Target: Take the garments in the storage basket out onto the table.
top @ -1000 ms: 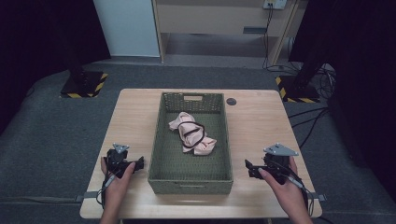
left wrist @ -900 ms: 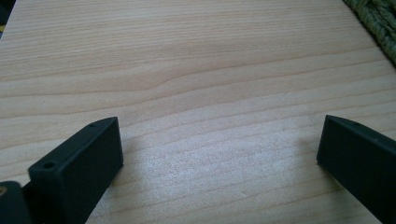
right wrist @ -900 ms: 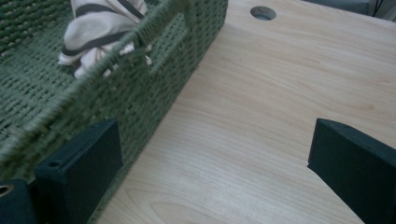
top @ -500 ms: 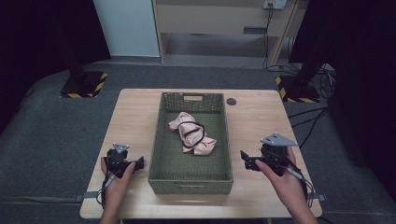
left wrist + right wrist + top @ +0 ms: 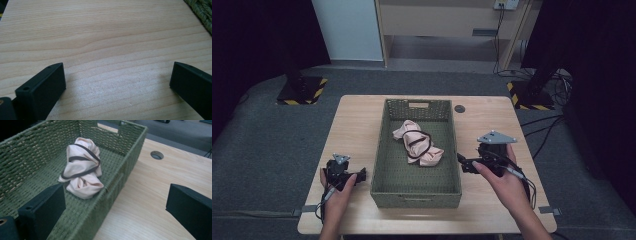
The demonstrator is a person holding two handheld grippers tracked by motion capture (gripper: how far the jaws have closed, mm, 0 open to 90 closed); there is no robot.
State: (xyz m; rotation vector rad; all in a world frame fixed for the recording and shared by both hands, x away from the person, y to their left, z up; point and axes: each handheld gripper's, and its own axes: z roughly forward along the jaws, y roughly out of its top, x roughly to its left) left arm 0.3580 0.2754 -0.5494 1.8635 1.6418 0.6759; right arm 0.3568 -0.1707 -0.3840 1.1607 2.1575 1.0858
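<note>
A pink bundle of cloth [image 5: 418,144] with dark straps lies in the middle of the green woven basket [image 5: 384,155]. The basket sits in the middle of the tabletop [image 5: 357,120], with its long sides running from the near edge toward the far edge. Past the basket's far right corner there is a small round hole [image 5: 459,108] in the tabletop.

Your right tool [image 5: 467,165] is lifted just beside the basket's right wall, with your right hand [image 5: 504,182] gripping it from behind. Its jaws are wide apart and hold nothing. One jaw is over the inside of the basket and the other is over the wood, so the wall stands between them. The cloth lies just ahead.

Your left tool [image 5: 357,175] is low near the basket's near left corner, held by your left hand [image 5: 337,192]. Its jaws are also wide apart, over bare wood.
</note>
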